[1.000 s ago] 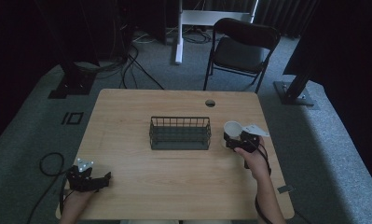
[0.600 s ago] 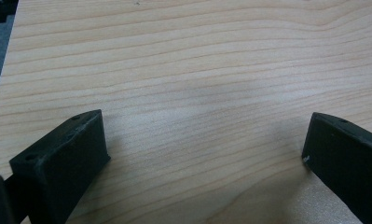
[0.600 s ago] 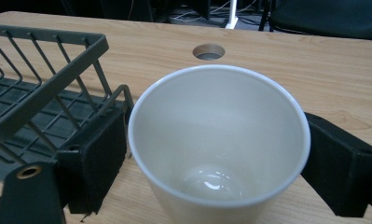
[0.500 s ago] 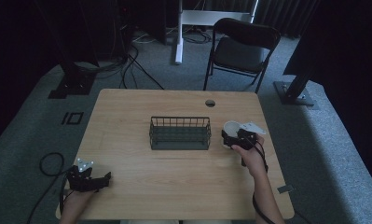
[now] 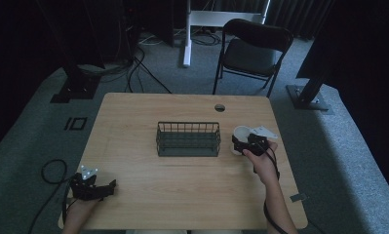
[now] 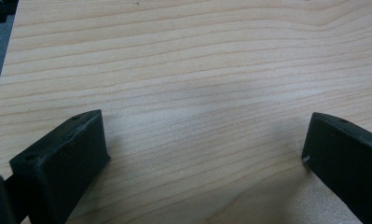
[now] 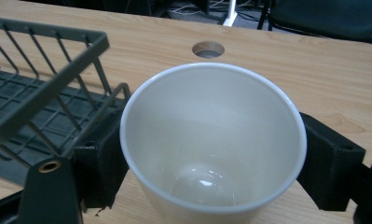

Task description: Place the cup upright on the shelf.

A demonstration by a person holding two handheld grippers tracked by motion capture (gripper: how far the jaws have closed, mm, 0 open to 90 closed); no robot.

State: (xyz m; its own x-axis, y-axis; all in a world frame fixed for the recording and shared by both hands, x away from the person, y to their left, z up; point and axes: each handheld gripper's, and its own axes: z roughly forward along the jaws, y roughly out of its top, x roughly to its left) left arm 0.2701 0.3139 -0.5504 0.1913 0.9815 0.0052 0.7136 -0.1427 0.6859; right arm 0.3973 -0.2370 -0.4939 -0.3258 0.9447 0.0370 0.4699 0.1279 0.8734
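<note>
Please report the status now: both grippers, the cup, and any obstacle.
Right gripper shut on white paper cup, cup empty. Left gripper open over bare wooden table. Dark wire basket close beside the cup, on its left in the right gripper view.

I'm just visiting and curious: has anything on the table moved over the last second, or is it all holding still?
The right tool, with its jaws on either side of the white cup, has shifted slightly left, carrying the cup closer to the wire basket. The basket itself has not moved, and the left tool stays open and empty at the table's near left corner.
</note>
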